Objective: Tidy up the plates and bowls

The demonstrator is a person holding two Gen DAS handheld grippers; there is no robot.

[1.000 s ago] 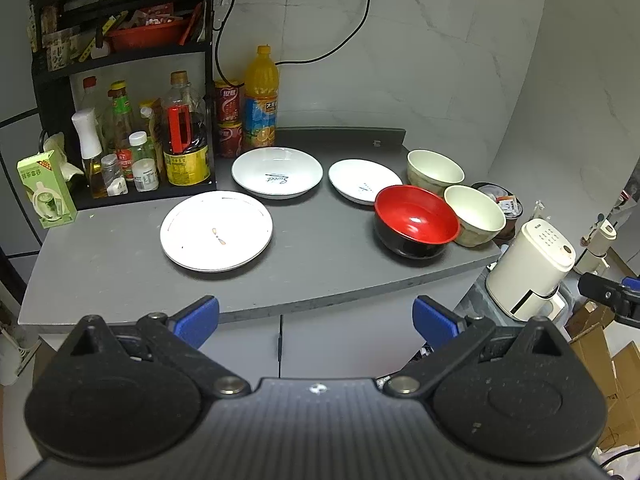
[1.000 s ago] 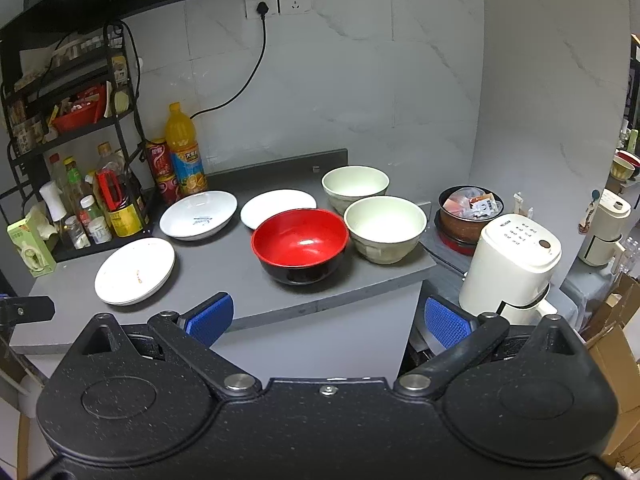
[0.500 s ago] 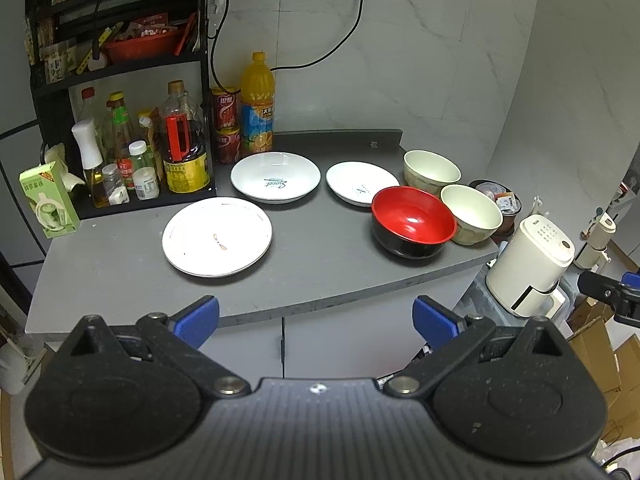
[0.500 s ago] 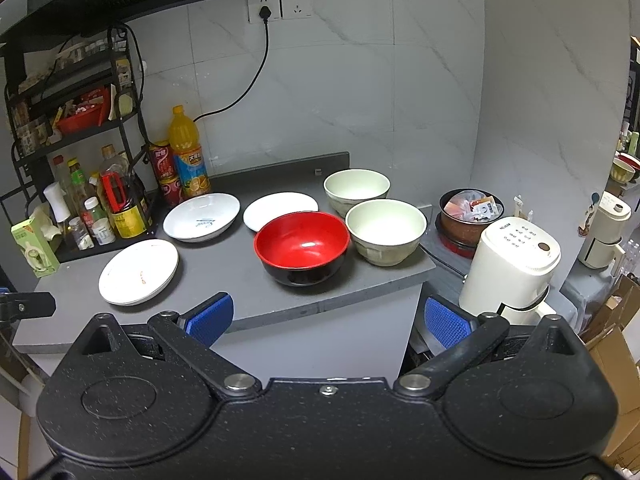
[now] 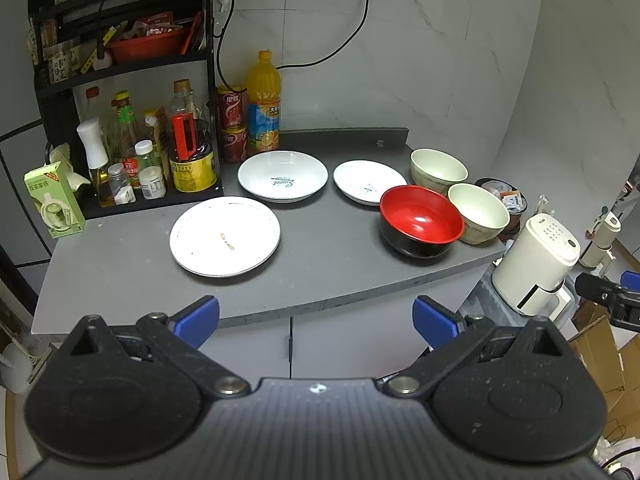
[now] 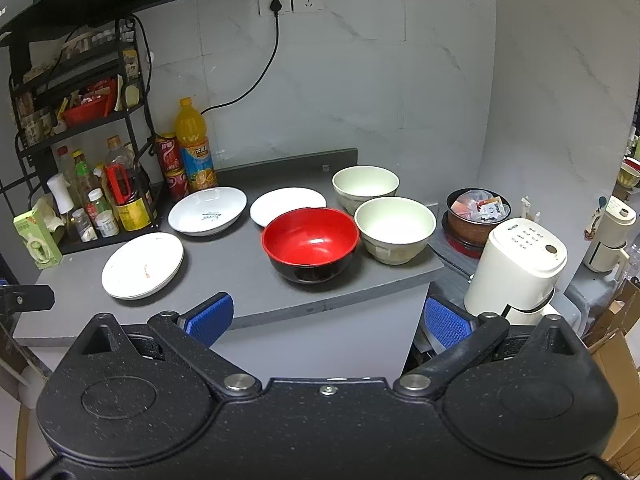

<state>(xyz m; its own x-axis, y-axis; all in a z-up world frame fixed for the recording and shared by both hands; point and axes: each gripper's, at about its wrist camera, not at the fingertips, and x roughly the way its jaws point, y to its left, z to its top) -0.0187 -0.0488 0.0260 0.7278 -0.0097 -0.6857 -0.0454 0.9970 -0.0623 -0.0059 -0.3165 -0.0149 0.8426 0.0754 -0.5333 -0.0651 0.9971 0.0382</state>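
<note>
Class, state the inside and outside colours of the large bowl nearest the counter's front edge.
The large bowl is red inside and black outside, shown best in the right wrist view.

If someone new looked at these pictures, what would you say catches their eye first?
Probably the red-and-black bowl near the front edge of the grey countertop, with two cream bowls beside and behind it. Next, the orange juice bottle at the back wall beside the condiment rack. Three white plates lie spread to the left, and both open hand-held grippers hang short of the counter.
</note>
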